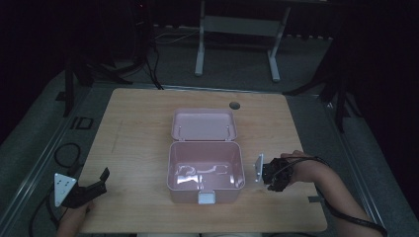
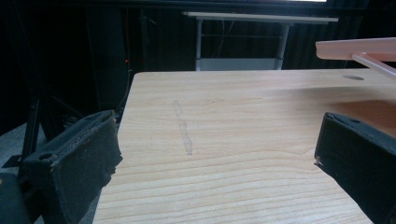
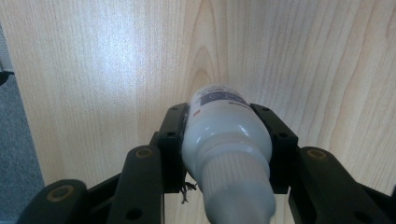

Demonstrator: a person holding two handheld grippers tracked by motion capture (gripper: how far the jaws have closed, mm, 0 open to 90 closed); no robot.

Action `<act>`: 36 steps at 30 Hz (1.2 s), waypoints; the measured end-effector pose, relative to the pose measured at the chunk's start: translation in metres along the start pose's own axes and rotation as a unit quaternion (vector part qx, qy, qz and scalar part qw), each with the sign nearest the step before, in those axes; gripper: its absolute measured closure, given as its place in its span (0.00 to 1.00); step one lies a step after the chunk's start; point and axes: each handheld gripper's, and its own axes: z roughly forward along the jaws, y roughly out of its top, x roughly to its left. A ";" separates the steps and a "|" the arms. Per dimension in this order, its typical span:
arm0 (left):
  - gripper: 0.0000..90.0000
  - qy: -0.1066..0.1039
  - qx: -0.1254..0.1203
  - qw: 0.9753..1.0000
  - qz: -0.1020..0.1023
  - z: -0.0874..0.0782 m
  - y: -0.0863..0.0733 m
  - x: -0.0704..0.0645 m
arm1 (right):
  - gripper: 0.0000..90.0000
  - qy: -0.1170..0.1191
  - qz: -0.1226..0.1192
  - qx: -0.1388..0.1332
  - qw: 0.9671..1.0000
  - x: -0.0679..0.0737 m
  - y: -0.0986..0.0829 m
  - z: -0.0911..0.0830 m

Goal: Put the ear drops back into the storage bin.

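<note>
At the left of the high view, the left gripper [image 1: 101,181] rests at the near left corner of the wooden table [image 1: 138,123], held by a hand [image 1: 74,217] coming in from the bottom edge, with its grey three-cornered plate [image 1: 63,187] off the table's side. In the left gripper view its two black jaws stand wide apart with only bare tabletop between them, so it holds nothing.

Toward the middle sits a pink plastic box [image 1: 205,170], its lid [image 1: 203,124] swung open and lying back toward the far side; something pale and glossy lies on its floor, but the high view is too dim to tell what. A small white latch [image 1: 206,198] shows on its near wall. A round hole [image 1: 234,105] in the tabletop lies just beyond the lid.

To the right of the box, near its right wall but apart from it, the right gripper [image 1: 272,175] is held over the table. In the right gripper view its jaws are closed against both sides of a small white bottle [image 3: 224,140], whose ribbed cap [image 3: 238,186] points back toward the camera and whose labelled base faces the wood below.
</note>
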 end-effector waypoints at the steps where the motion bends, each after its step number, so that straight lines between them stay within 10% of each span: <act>1: 0.00 0.000 0.000 1.000 0.000 0.000 0.000 0.000 | 0.66 0.001 0.002 0.000 1.000 0.000 0.000 -0.001; 36: 0.00 0.001 0.001 1.000 0.000 0.000 0.000 0.000 | 0.66 -0.007 0.015 -0.013 1.000 0.000 0.026 -0.098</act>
